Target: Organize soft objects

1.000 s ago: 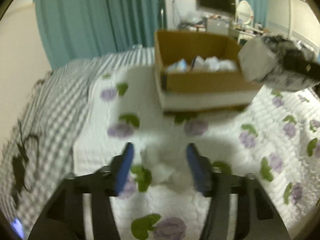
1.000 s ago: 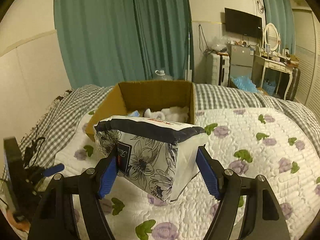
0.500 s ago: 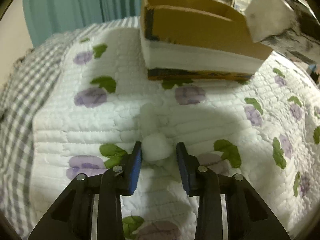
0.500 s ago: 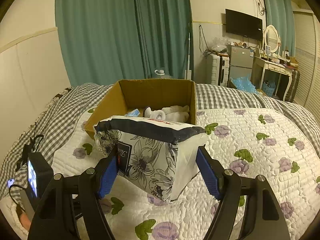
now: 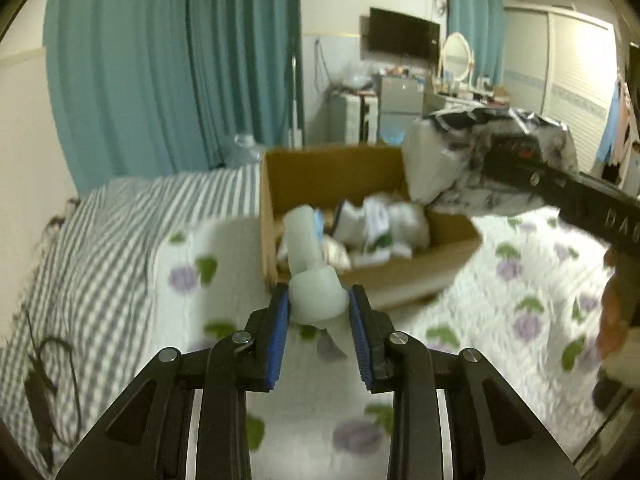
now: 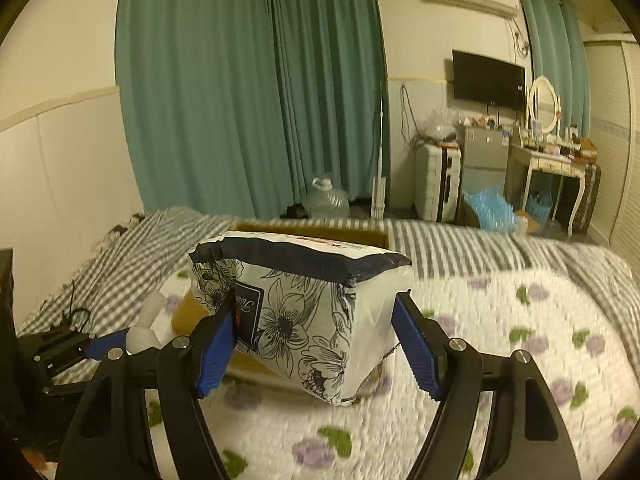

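Note:
My left gripper (image 5: 318, 304) is shut on a white soft roll-shaped object (image 5: 314, 280) and holds it up above the quilt, just in front of the open cardboard box (image 5: 400, 272). The box holds several white soft packs (image 5: 380, 224). My right gripper (image 6: 316, 340) is shut on a floral black-and-white tissue pack (image 6: 304, 308), held in the air near the box; the pack also shows in the left wrist view (image 5: 480, 160). The left gripper shows at the lower left of the right wrist view (image 6: 108, 344).
The box sits on a white quilt with purple flowers (image 6: 520, 340) over a grey checked blanket (image 5: 100, 260). A black cable (image 5: 44, 368) lies on the blanket at left. Teal curtains (image 6: 240, 100), a water jug (image 6: 326, 200) and furniture stand beyond the bed.
My left gripper closed on the white soft object on the quilt and lifted it toward the box. My right gripper rose higher with the tissue pack.

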`<state>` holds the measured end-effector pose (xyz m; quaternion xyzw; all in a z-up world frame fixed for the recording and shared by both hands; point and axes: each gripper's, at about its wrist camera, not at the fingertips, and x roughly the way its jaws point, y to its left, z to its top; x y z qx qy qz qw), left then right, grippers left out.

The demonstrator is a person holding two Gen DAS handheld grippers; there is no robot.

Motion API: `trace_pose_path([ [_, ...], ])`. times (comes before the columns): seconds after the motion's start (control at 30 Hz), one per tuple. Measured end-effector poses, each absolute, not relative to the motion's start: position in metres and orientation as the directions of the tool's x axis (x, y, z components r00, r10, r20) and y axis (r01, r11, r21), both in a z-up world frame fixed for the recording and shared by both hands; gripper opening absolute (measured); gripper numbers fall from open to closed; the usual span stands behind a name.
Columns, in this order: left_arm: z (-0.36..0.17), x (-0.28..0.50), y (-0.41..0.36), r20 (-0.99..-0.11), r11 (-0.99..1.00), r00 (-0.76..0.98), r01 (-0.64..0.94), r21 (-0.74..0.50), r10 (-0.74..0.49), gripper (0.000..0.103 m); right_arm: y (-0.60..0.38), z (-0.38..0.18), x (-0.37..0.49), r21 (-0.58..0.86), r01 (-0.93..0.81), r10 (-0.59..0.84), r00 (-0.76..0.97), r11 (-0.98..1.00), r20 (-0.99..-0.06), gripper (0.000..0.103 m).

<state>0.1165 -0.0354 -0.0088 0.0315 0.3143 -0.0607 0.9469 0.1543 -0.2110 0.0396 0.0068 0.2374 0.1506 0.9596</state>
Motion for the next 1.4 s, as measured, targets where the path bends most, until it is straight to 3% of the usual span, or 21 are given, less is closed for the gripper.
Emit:
trace_pose_path([
  [0.3,-0.011,0.19,-0.057,-0.607,0.993,0.794,0.09,0.074,-0.027,0.029,-0.203,0.036,0.223,0.075,-0.308,0.309,0.846,0.948,-0.435,0.075],
  [0.4,-0.025,0.214,-0.062,-0.621,0.994,0.784,0.081,0.078,-0.015,0.035,-0.206,0.022,0.247,0.123,-0.303,0.325,0.835,0.945,-0.445,0.08],
  [0.5,-0.034,0.223,-0.068,-0.618,0.992,0.786,0.095,0.089,-0.02,0.035,-0.208,0.01,0.259,0.163,-0.311,0.351,0.825,0.936,-0.444,0.088],
  [0.57,-0.039,0.226,-0.072,-0.621,0.989,0.784,0.095,0.115,-0.003,0.043,-0.211,0.006,0.262,0.181,-0.308,0.357,0.828,0.934,-0.432,0.099],
  [0.63,-0.041,0.226,-0.072,-0.619,0.988,0.784,0.068,0.14,0.034,0.057,-0.213,0.006,0.262,0.185,-0.299,0.351,0.834,0.936,-0.426,0.1],
  [0.83,-0.015,0.202,-0.063,-0.608,0.993,0.793,0.031,0.116,0.046,0.057,-0.223,0.037,0.241,0.161,-0.266,0.309,0.861,0.95,-0.403,0.1],
  [1.07,0.082,0.137,-0.058,-0.476,0.996,0.879,0.012,0.087,0.03,0.058,-0.244,0.134,0.17,0.101,-0.246,0.265,0.913,0.964,-0.311,0.101],
  [1.13,0.111,0.114,-0.058,-0.422,0.997,0.906,0.011,0.082,0.024,0.074,-0.251,0.167,0.14,0.089,-0.26,0.274,0.924,0.962,-0.266,0.101],
  [1.17,0.13,0.098,-0.059,-0.379,0.997,0.925,0.008,0.08,0.023,0.076,-0.255,0.183,0.124,0.079,-0.261,0.273,0.931,0.962,-0.244,0.102],
  [1.4,0.202,0.01,-0.061,-0.194,0.998,0.981,0.005,0.055,0.006,0.08,-0.271,0.253,0.03,-0.04,-0.277,0.266,0.949,0.96,-0.167,0.103],
])
